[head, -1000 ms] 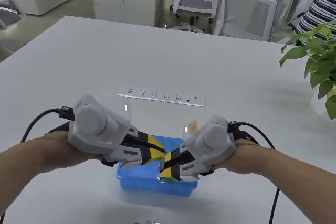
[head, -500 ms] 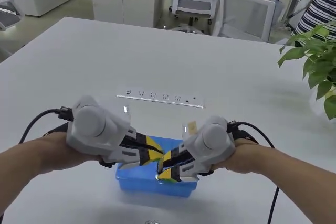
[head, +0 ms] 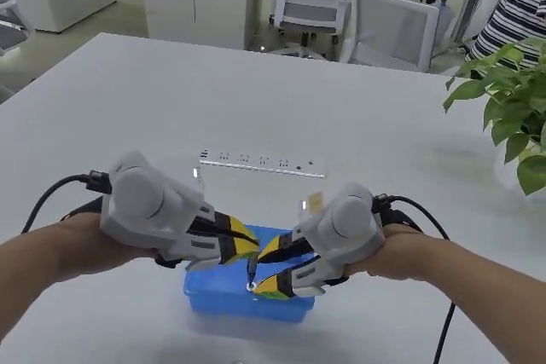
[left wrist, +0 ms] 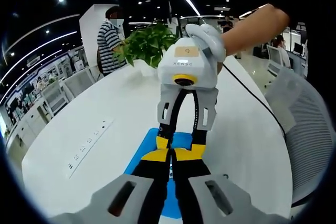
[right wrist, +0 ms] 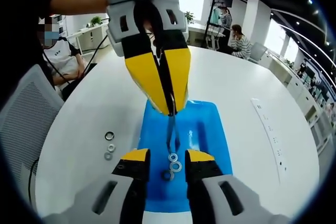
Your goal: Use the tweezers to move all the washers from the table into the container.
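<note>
Both grippers meet nose to nose over the blue container (head: 213,300). My left gripper (head: 246,249) is shut on the thin metal tweezers (right wrist: 170,119), whose tips point down into the container (right wrist: 210,129). A few washers (right wrist: 173,163) lie inside it under the tips. My right gripper (right wrist: 168,157) is open, one jaw on each side of the tweezer tips, holding nothing. Three more washers (right wrist: 108,146) lie on the white table beside the container. In the left gripper view my left gripper (left wrist: 173,155) has its yellow jaws pressed together, facing the right gripper (left wrist: 181,135).
A white power strip (head: 256,160) lies on the table beyond the container. A potted plant (head: 508,108) stands at the right edge. Office chairs (head: 392,27) stand behind the far side of the table. A person in a striped shirt (left wrist: 108,38) is near the plant.
The right gripper's jaws have spread apart. The tweezer tips now show between the two grippers over the container. The head camera has shifted slightly.
</note>
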